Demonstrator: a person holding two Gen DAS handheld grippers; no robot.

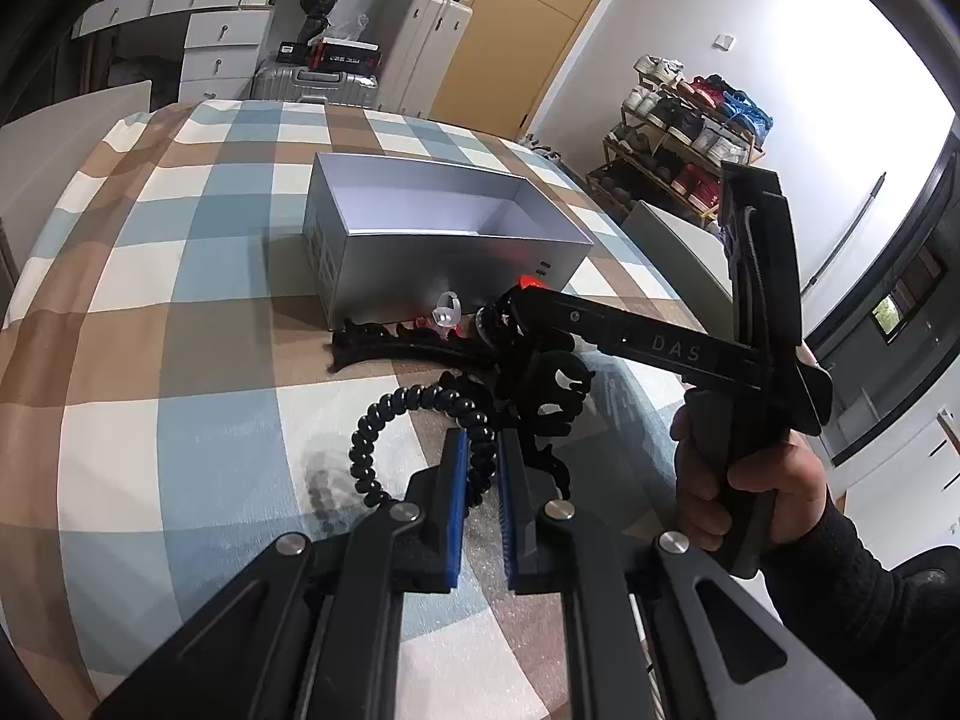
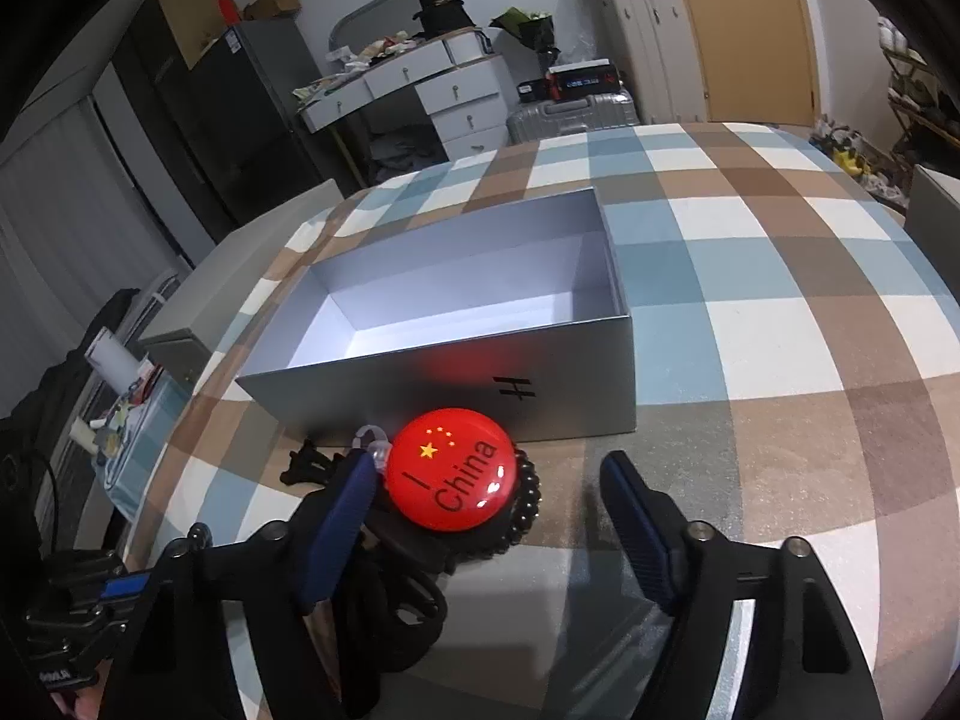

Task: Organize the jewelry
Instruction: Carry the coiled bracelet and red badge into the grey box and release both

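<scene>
An open, empty silver box stands on the checked cloth. In front of it lies a pile of jewelry: a black spiral hair tie, black claw clips, a clear ring, a black bead bracelet and a red "I China" badge. My left gripper is shut on the black spiral hair tie. My right gripper is open around the badge, low over the pile; it also shows in the left wrist view.
The checked cloth covers a round-looking surface with bare room right of the box. Beyond its edge are white drawers, suitcases, a shoe rack and a small cluttered stand at left.
</scene>
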